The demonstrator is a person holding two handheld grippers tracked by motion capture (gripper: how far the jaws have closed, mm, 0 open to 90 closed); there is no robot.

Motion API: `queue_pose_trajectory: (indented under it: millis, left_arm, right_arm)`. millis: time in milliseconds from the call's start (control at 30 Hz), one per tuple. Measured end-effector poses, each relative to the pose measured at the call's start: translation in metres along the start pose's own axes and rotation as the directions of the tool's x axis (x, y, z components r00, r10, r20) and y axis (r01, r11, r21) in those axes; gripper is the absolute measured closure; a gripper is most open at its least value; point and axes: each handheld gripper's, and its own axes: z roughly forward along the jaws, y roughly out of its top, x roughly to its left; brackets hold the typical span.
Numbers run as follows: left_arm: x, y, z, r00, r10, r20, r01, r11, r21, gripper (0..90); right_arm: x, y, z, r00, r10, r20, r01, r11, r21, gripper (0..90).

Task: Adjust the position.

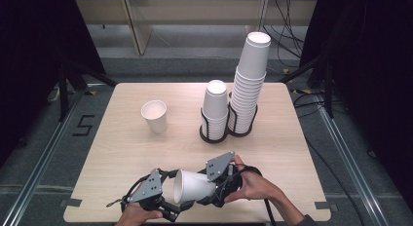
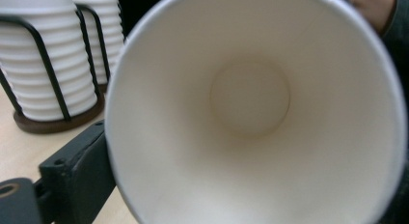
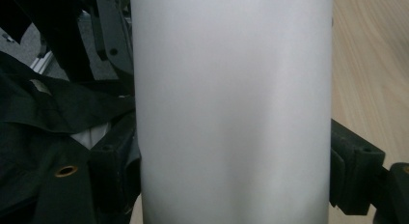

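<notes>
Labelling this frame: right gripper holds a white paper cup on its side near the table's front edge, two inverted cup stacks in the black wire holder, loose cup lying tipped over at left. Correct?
One error: the loose white paper cup stands upright, mouth up, per the high view. The rest holds: the right gripper clamps the sideways cup, and both stacks sit in the black wire holder.

At the table's 6 o'clock edge, the left hand (image 1: 139, 215) holds the left gripper (image 1: 171, 206) pointing toward 3 o'clock. The right hand (image 1: 253, 184) holds the right gripper (image 1: 207, 194) pointing toward 9 o'clock, jaws clamped on a cup (image 1: 192, 186) lying sideways between both grippers.
</notes>
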Motion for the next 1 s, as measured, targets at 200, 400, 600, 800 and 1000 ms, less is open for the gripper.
queue_pose_trajectory:
  millis: [200, 400, 600, 800, 1000]
  left_arm:
    - [0.0009, 0.0011, -0.0022, 0.9998, 0.017, 0.008, -0.017, 0.9998, 0.013, 7.1]
    - [0.0026, 0.0028, -0.0045, 1.0000, 0.001, 0.003, -0.001, 1.0000, 0.007, 9.1]
    - [0.0037, 0.0059, -0.0068, 0.9997, -0.009, -0.022, 0.009, 1.0000, -0.001, 9.1]
    - [-0.0005, 0.0079, -0.0066, 0.9992, -0.017, -0.037, 0.017, 0.9999, -0.003, 8.4]
    - [-0.0026, 0.0076, -0.0052, 0.9983, -0.012, -0.057, 0.008, 0.9967, -0.081, 5.8]
  right_arm:
    - [-0.0005, -0.0018, 0.0031, 0.9998, 0.020, -0.007, -0.020, 1.000, -0.003, 22.6]
    - [-0.0004, -0.0032, 0.0044, 0.9985, 0.052, 0.019, -0.052, 0.999, 0.001, 19.5]
    - [0.0044, -0.0012, -0.0009, 0.9934, 0.032, 0.110, -0.041, 0.996, 0.079, 18.7]
    - [0.0060, -0.0029, 0.0019, 0.9934, 0.002, 0.114, -0.016, 0.993, 0.118, 25.1]
    - [0.0035, -0.0077, 0.0048, 0.9975, 0.030, 0.064, -0.032, 0.999, 0.035, 25.5]
